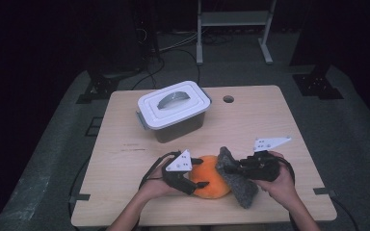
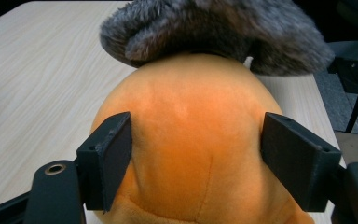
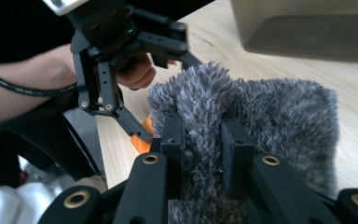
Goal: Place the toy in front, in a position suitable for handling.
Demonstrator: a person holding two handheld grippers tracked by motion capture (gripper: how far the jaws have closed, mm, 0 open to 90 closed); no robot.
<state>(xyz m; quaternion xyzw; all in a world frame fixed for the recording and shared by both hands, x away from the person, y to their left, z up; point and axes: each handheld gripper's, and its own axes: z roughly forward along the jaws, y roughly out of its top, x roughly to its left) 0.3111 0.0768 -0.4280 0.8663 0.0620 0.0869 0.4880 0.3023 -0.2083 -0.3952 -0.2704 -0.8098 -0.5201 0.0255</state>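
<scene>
Down at the lower middle of the high view, the right gripper [image 1: 229,167] has its jaws pinched nearly together on a fold of the grey fuzzy cloth [image 1: 238,180]; in the right gripper view the two black jaws press a ridge of that grey pile [image 3: 200,140] between them at the centre of the frame. The left gripper [image 1: 195,179] has its jaws standing fairly wide, one on each side of the orange plush ball [image 1: 211,179]; in the left gripper view the pads flank the ball [image 2: 191,135] at lower left and lower right, close against its sides, though whether they press into it I cannot tell. The cloth [image 2: 214,32] drapes over the far side of the ball at the top of that frame, touching it. Both things lie on the wooden table [image 1: 125,159], near its lower edge in the high view. Farther up, left of centre, stands a lidded plastic box [image 1: 173,109], well apart from the grippers.
</scene>
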